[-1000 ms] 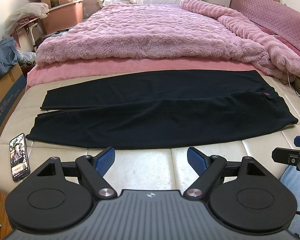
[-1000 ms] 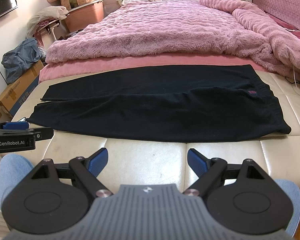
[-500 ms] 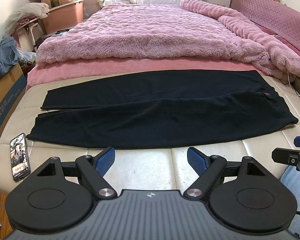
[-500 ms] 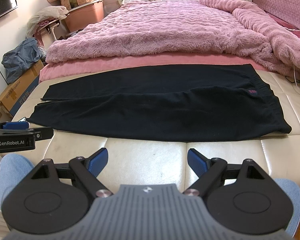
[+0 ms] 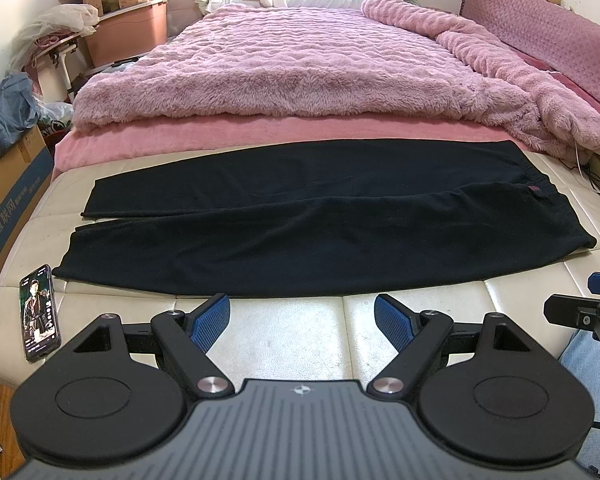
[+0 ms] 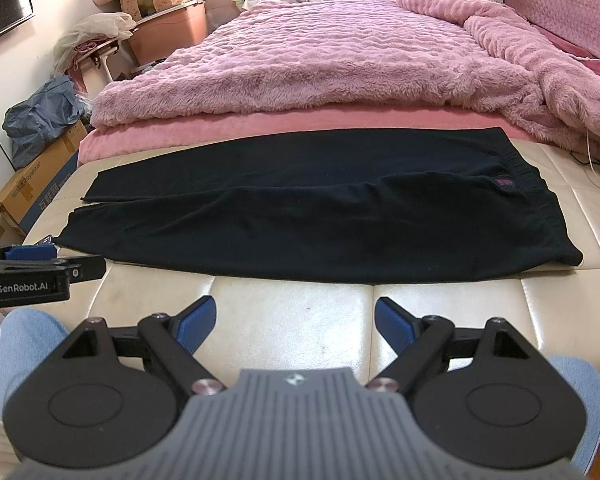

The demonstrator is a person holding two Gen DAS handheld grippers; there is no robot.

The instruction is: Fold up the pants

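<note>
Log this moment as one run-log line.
stage: pre-grasp | pants: flat, unfolded, on bench | left gripper: open, empty | right gripper: open, empty | phone: left of pants

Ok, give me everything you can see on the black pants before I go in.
The black pants look like soft fleecy knit. They lie flat and unfolded across the cream padded bench, waistband to the right with a small red tag, legs running left, their cuffs slightly apart. The far edge meets the pink sheet. Neither open gripper touches them.
</note>
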